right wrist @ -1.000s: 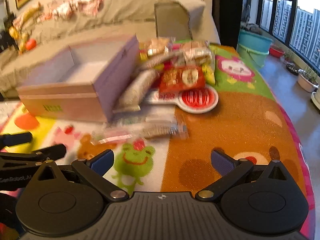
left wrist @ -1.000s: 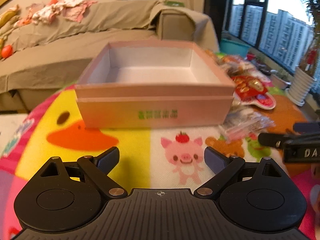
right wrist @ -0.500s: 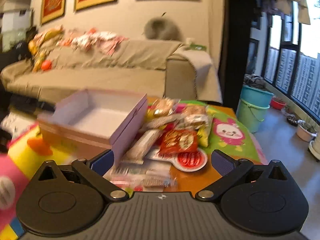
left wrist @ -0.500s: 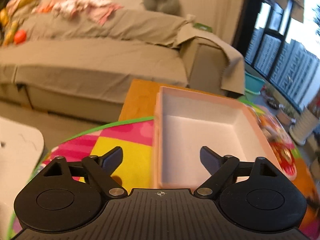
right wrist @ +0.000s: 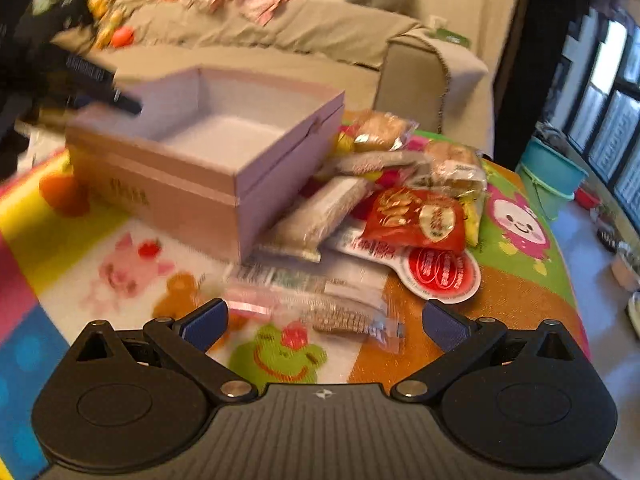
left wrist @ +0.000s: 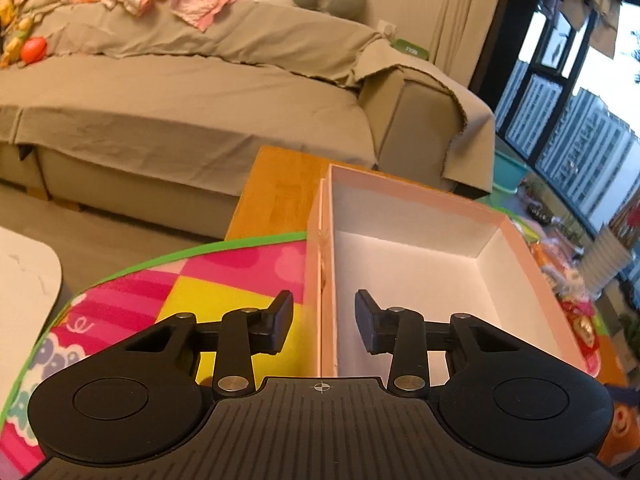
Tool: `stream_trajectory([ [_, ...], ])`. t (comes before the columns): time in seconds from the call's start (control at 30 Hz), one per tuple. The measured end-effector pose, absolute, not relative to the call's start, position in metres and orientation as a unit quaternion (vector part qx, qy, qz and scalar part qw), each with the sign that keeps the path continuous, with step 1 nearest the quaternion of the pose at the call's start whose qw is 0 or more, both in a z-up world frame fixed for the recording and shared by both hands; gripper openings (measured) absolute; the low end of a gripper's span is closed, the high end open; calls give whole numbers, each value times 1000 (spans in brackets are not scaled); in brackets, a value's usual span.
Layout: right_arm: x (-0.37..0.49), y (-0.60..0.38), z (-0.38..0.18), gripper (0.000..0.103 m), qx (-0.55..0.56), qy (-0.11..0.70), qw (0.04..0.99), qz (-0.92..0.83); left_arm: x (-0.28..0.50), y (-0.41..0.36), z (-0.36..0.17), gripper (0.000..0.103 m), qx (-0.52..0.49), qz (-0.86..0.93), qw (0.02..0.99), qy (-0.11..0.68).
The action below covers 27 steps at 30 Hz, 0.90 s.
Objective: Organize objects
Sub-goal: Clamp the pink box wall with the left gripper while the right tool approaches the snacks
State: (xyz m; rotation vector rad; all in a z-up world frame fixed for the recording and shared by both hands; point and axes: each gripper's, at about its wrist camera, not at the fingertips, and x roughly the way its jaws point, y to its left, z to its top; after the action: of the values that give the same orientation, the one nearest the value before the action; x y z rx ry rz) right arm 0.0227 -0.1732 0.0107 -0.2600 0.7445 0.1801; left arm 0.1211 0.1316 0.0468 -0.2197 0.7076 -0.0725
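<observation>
The open pink cardboard box with white lining (left wrist: 420, 264) is seen empty on the bright cartoon-printed play mat (left wrist: 224, 280), toward its far left. Against the box's right side a heap of snack packets is piled: a red foil snack bag (right wrist: 416, 220), clear-wrapped biscuit packs (right wrist: 320, 212) and, nearest, a small clear-wrapped bar (right wrist: 340, 320).

The box's left wall (left wrist: 326, 280) is straddled by the left gripper (left wrist: 324, 322), one finger outside, one inside. Its jaws are closing, about a third open, and a gap is visible on both sides of the wall, so nothing is pinched yet. A slip is judged possible if the thin wall is caught only at its top edge: the box could tilt or be dragged over the mat when pulled, and the packets leaning on it could be scattered.

The right gripper (right wrist: 326, 320) is held wide open and empty above the near packets, the clear bar lying between and just beyond its fingertips, untouched. A beige covered sofa (left wrist: 200, 80) is seen behind.
</observation>
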Motion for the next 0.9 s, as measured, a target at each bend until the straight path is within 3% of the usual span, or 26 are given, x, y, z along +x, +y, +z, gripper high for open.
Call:
stream_trajectory([
  [0.23,15,-190,9,103,-199,333,922,-9,118,111,37,34,-39,-18,934,354],
  [0.33,15,-204,14,103,-150,338,928,-36,118,108,32,35,-56,-31,931,359],
  [0.43,12,-213,27,102,-24,356,934,16,117,107,31,35,-55,-29,932,358],
  [0.53,23,-206,28,93,41,368,928,47,114,109,36,35,-62,-29,933,353],
  [0.67,39,-187,25,84,0,347,937,43,113,115,43,33,-71,-18,936,343],
  [0.73,49,-184,19,80,-16,356,932,60,115,120,42,22,-89,-20,934,346],
  [0.83,46,-184,18,71,-14,376,921,96,116,122,40,21,-93,-27,932,350],
  [0.9,34,-185,18,71,-20,378,919,108,118,123,38,21,-97,-28,929,355],
])
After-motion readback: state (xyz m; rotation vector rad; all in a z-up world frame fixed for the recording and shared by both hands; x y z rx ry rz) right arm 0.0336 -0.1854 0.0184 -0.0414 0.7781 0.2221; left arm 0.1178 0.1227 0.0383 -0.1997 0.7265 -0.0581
